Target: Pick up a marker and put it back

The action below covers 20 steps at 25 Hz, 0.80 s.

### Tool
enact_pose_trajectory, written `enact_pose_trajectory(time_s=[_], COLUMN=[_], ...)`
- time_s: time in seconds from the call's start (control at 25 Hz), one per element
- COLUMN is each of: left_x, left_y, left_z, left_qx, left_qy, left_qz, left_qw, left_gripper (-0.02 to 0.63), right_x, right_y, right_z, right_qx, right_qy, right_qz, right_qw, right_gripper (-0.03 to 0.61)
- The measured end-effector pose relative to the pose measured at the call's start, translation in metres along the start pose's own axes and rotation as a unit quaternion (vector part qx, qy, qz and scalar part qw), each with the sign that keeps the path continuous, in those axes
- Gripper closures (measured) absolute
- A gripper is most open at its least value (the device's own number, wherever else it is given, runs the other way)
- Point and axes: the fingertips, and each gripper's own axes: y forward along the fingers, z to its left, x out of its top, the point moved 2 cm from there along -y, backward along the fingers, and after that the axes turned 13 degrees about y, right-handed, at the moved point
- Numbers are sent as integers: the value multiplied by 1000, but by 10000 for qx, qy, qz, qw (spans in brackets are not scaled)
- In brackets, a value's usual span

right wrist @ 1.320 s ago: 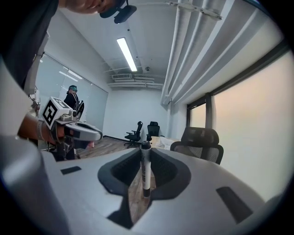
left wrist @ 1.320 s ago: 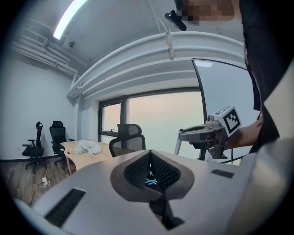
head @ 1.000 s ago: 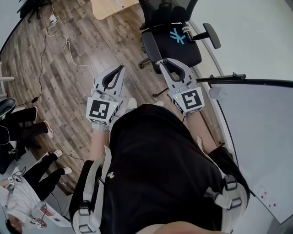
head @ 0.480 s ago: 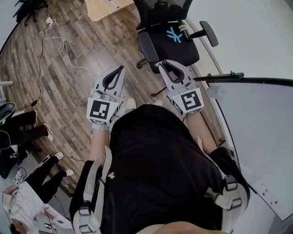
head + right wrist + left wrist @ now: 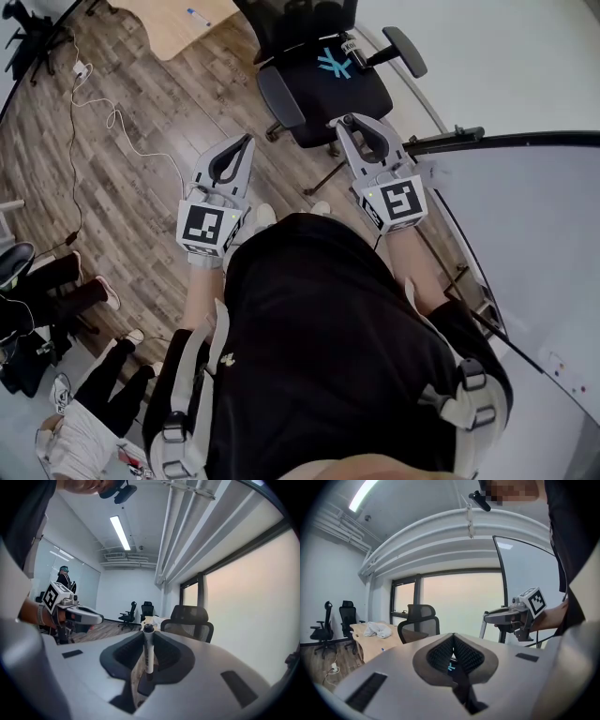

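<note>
In the right gripper view a white marker (image 5: 148, 649) with a dark cap stands upright between the jaws, and my right gripper (image 5: 147, 634) is shut on it. The head view shows that right gripper (image 5: 345, 120) held out in front of the person's body, close to the whiteboard's (image 5: 534, 234) upper edge; the marker itself is not visible from there. My left gripper (image 5: 246, 141) is held level beside it, over the wood floor. Its jaws (image 5: 453, 637) are shut with nothing between them.
A black office chair (image 5: 323, 75) stands just beyond both grippers. A wooden desk (image 5: 178, 19) is farther back, and a white cable (image 5: 112, 122) trails over the floor at left. The whiteboard's black frame bar (image 5: 441, 142) runs beside the right gripper. Seated people's legs (image 5: 56, 291) show at lower left.
The head view has swung, so the chair sits farther left. My right gripper has shifted slightly right, toward the whiteboard's edge. The left gripper has stayed in place.
</note>
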Motion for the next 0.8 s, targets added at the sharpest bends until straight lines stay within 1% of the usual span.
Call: enact_pose_trajectory(time_s=[0.2,0.36,0.64,0.8], left_x=[7,11,21,28], left_y=[26,50,80,96], left_z=[-12,-27,-53,-72], left_qx=[-326,-663,-1239,-1654], left_qy=[49,90,142,197], left_qz=[-99,-185,-307,-420], left_qw=[9994,9976,9917,9851], left_gripper=[606,606,606,606], right_x=[3,4,10,10], right_y=[-19,-39,-80,-110], right_z=[-28,-50,-82,-97], right_qx=[-406,-790,-1479,-1952], right_qy=[52,87,129,157], right_qz=[-99,-158,-302,-384], right_qw=[9991,9967,9885,9799], right_gripper=[501,502,501,502])
